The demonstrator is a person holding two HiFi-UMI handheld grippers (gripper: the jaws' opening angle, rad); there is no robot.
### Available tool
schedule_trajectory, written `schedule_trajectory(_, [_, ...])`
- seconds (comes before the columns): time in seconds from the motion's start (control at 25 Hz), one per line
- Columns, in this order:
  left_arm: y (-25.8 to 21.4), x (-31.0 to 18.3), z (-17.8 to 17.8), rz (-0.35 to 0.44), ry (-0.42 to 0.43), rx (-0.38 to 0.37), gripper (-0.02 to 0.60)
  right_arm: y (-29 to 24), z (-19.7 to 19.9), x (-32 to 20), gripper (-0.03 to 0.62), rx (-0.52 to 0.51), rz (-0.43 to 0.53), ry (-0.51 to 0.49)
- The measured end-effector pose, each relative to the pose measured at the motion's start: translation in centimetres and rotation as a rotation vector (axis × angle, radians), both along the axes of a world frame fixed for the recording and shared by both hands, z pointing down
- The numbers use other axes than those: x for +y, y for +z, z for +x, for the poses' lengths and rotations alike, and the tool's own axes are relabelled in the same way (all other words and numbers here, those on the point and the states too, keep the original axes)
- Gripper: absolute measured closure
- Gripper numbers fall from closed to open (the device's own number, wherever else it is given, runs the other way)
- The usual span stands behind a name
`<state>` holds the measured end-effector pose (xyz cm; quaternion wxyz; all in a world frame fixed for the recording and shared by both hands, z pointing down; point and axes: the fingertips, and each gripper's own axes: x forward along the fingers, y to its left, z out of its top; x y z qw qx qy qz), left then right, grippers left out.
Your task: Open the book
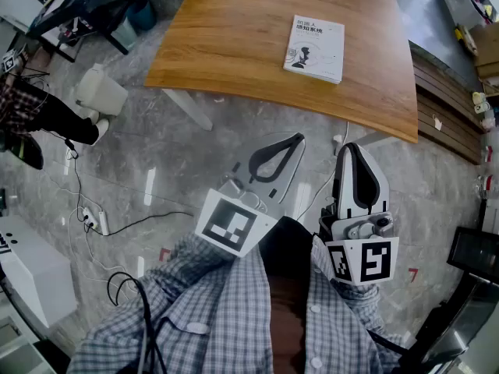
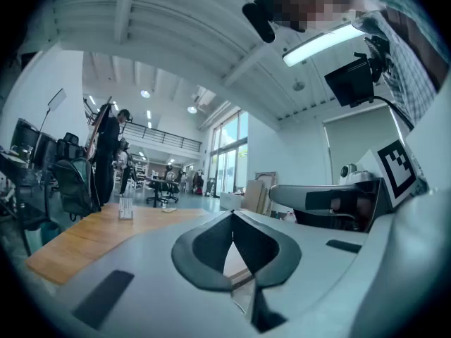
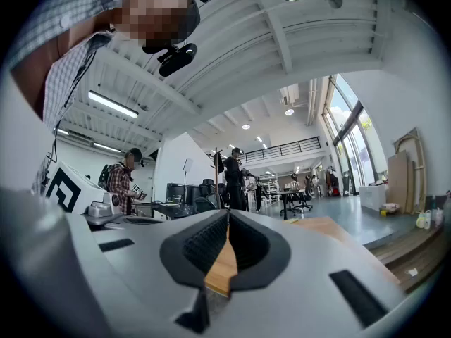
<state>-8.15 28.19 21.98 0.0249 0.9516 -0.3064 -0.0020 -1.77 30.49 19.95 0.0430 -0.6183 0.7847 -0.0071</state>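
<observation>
A closed book [image 1: 314,48] with a white cover lies flat on the far right part of the wooden table [image 1: 234,37]. Both grippers hang over the floor, short of the table's near edge and close to the person's chest. My left gripper [image 1: 296,139] [image 2: 232,217] points toward the table with its jaws shut and nothing between them. To its right, my right gripper [image 1: 350,147] [image 3: 227,215] is shut too and holds nothing. The book shows in neither gripper view; only a strip of table [image 2: 77,238] [image 3: 324,225] appears there.
A white stool [image 1: 100,90] stands left of the table, with cables and a power strip [image 1: 92,220] on the grey floor. A wooden platform [image 1: 448,107] runs along the right. A white cabinet [image 1: 31,275] sits at the near left. A small clear holder [image 2: 125,207] stands on the table.
</observation>
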Motion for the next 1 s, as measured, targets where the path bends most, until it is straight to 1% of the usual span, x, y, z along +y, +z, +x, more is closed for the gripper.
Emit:
schedule_trajectory(0.56, [0.5, 0.2, 0.8, -0.009, 0.000, -0.008, 0.571, 0.5, 1.0, 0.1, 0.569, -0.013, -0.024, 0.018])
schedule_trajectory(0.68, [0.5, 0.4, 1.1, -0.008, -0.004, -0.010, 0.572, 0.6, 1.5, 0.4, 0.569, -0.020, -0.025, 0.012])
schedule_trajectory(0.8, [0.3, 0.6, 1.3, -0.009, -0.012, -0.012, 0.571, 0.7, 1.9, 0.7, 0.569, 0.000, -0.036, 0.003])
schedule_trajectory(1.0, [0.1, 1.3, 1.9, 0.008, -0.029, -0.028, 0.572, 0.9, 2.9, 1.0, 0.569, 0.000, -0.047, -0.011])
